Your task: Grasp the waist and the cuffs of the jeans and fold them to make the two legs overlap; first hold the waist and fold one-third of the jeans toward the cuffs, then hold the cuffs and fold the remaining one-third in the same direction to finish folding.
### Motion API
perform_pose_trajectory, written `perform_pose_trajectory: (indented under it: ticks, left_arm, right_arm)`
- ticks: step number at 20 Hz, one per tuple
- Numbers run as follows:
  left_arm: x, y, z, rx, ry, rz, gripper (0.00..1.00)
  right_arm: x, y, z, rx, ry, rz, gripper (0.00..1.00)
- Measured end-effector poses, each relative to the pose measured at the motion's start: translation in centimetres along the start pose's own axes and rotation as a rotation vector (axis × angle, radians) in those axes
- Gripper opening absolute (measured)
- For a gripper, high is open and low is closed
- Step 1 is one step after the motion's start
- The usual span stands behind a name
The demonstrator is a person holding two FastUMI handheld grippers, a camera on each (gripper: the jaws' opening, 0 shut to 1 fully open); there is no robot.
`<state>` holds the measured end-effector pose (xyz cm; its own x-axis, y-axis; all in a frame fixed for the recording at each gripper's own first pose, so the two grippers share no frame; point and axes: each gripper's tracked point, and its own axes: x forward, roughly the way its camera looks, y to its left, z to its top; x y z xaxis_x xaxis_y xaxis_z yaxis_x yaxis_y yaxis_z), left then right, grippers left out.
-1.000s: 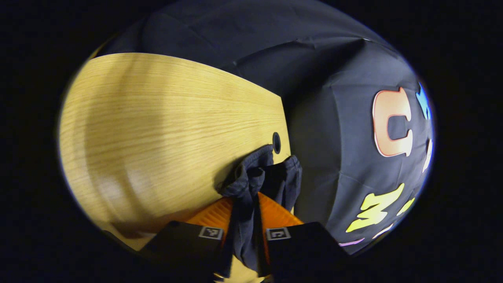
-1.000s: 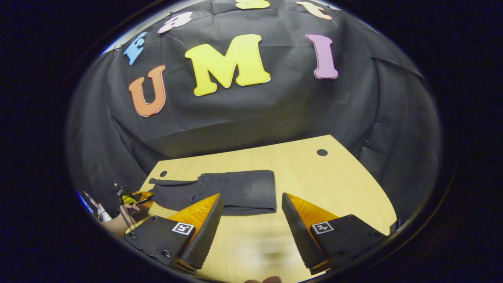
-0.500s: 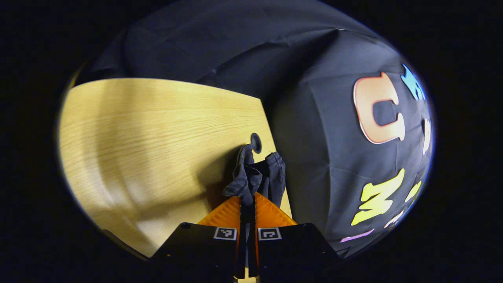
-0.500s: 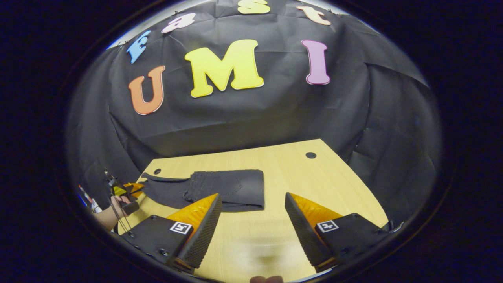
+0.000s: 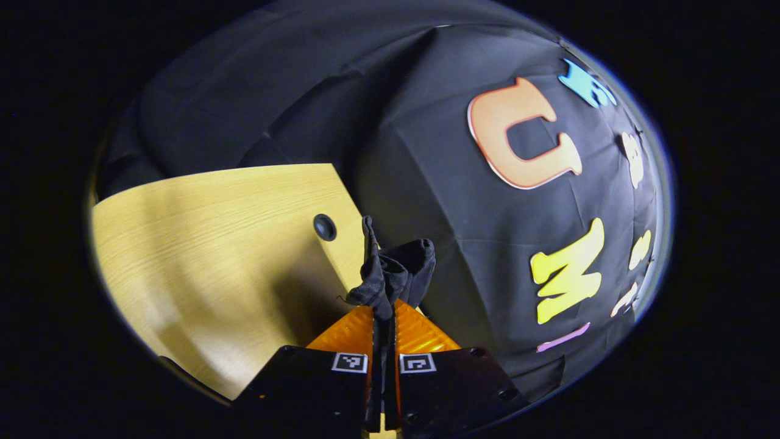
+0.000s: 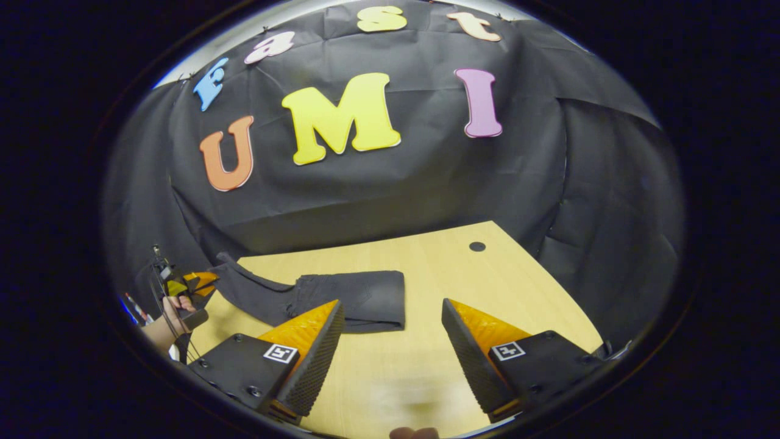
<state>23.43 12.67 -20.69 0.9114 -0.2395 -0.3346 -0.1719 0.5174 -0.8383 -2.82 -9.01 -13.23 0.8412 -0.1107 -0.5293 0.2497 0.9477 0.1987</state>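
Dark jeans [image 6: 350,296] lie partly folded on the wooden table [image 6: 439,268] in the right gripper view, the folded waist part on the right. The leg end rises to the left toward the left gripper [image 6: 198,281], held by a hand [image 6: 173,308]. In the left gripper view, the left gripper [image 5: 382,311] is shut on the bunched cuffs [image 5: 390,271], lifted above the table [image 5: 207,244] near its corner. The right gripper [image 6: 390,323] hangs open over the table's front part, in front of the jeans, with nothing between its fingers.
A round cable hole [image 6: 477,246] sits near the table's far right corner; another hole [image 5: 325,227] shows by the cuffs in the left gripper view. Black cloth walls enclose the table at the back and sides.
The left gripper has closed tight on the cuffs and lifted them off the table, raising the leg end. The right gripper has stayed open, drawing back slightly.
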Motion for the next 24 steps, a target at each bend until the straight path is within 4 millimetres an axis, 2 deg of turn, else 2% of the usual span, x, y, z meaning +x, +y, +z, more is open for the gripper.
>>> perform_pose_trajectory:
  ticks: [1,2,3,4,5,6,7,8,9,10,11,12,13,14,17,22,23,24]
  left_arm:
    - [-0.1,-1.2,-0.2,0.019,-0.002,-0.012,0.05]
    - [-0.3,-2.6,-0.5,0.041,-0.001,-0.026,0.05]
    - [-0.5,-4.1,-1.0,0.066,0.000,-0.040,0.05]
    - [-0.4,-5.5,-1.6,0.094,0.005,-0.059,0.05]
    - [-0.4,-7.0,-2.1,0.116,0.013,-0.075,0.05]
    - [-0.5,-8.4,-2.6,0.133,0.018,-0.091,0.05]
    - [-0.4,-9.6,-3.2,0.151,0.025,-0.103,0.05]
    - [-0.3,-10.7,-3.9,0.170,0.033,-0.115,0.05]
    - [-0.3,-11.7,-4.8,0.191,0.042,-0.126,0.05]
    - [-0.3,-12.8,-5.8,0.213,0.055,-0.137,0.05]
    - [-0.2,-13.8,-6.9,0.227,0.069,-0.146,0.05]
    - [-0.1,-14.5,-7.8,0.245,0.081,-0.150,0.05]
    - [0.1,-15.2,-8.7,0.263,0.093,-0.154,0.05]
    - [0.3,-16.0,-9.9,0.281,0.104,-0.160,0.05]
    - [0.4,-18.2,-13.1,0.357,0.131,-0.173,0.05]
    - [1.2,-19.6,-17.3,0.487,0.138,-0.145,0.05]
    - [1.4,-19.6,-18.0,0.524,0.126,-0.135,0.05]
    - [1.5,-19.8,-18.9,0.554,0.124,-0.129,0.05]
  right_arm:
    - [-0.1,-0.4,0.3,0.006,-0.008,-0.003,0.99]
    - [-0.3,-0.8,0.6,0.013,-0.015,-0.005,0.94]
    - [-0.5,-1.1,0.9,0.022,-0.022,-0.007,0.99]
    - [-0.8,-1.7,1.0,0.032,-0.028,-0.009,0.99]
    - [-0.9,-2.2,1.2,0.041,-0.035,-0.012,0.94]
    - [-0.8,-2.8,1.4,0.051,-0.037,-0.016,0.99]
    - [-0.7,-3.3,1.4,0.061,-0.037,-0.018,0.99]
    - [-0.7,-3.7,1.4,0.071,-0.037,-0.022,0.94]
    - [-0.8,-4.2,1.5,0.079,-0.040,-0.026,0.99]
    - [-0.9,-4.9,1.5,0.088,-0.043,-0.031,0.99]
    - [-1.1,-5.5,1.5,0.097,-0.045,-0.035,0.94]
    - [-1.1,-6.0,1.5,0.105,-0.047,-0.037,0.99]
    - [-1.3,-6.5,1.3,0.112,-0.048,-0.042,0.94]
    - [-1.5,-7.2,1.3,0.119,-0.050,-0.049,0.99]
    - [-2.1,-9.3,1.4,0.137,-0.055,-0.071,0.99]
    - [-3.0,-13.1,1.3,0.176,-0.064,-0.112,0.99]
    - [-3.1,-13.6,1.2,0.183,-0.065,-0.116,0.94]
    - [-3.2,-14.2,1.1,0.188,-0.063,-0.122,0.94]
